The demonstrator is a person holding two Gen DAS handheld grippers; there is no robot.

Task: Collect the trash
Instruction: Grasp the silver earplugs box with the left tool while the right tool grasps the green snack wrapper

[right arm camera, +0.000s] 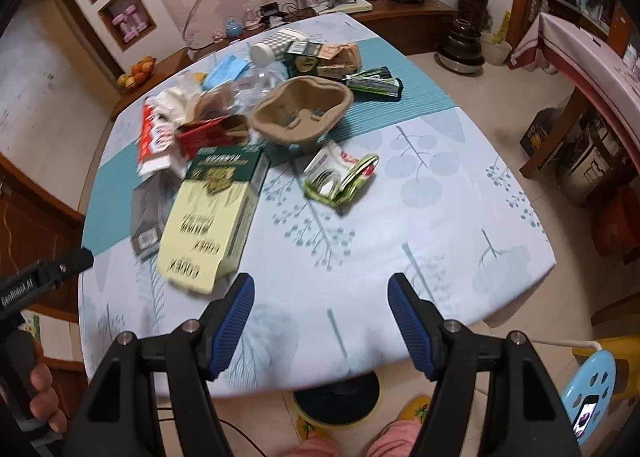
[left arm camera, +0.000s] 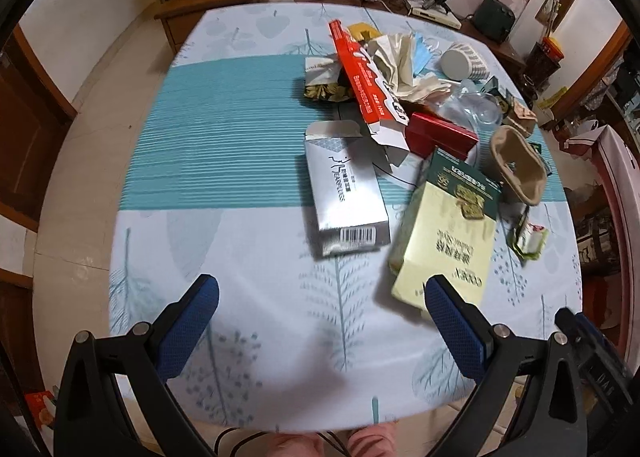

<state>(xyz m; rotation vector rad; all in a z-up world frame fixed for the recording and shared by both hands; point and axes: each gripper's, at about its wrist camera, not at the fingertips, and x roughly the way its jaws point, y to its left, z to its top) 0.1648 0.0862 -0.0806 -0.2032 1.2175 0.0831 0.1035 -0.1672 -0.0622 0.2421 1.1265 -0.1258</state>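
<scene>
Blue-padded and spread wide with nothing between its fingers, the left gripper (left arm camera: 322, 297) hangs over the near edge of the leaf-printed tablecloth table (left arm camera: 248, 313), where a silver carton with a barcode (left arm camera: 344, 193) and a pale yellow and green cardboard box (left arm camera: 448, 233) lie ahead of a trash heap reaching to the far right corner. From the right wrist, the right gripper (right arm camera: 322, 297) is likewise agape and empty near the front edge, the pale yellow and green cardboard box just beyond its left finger, a brown moulded-pulp cup tray (right arm camera: 302, 113) and a crumpled green wrapper (right arm camera: 340, 177) further in.
</scene>
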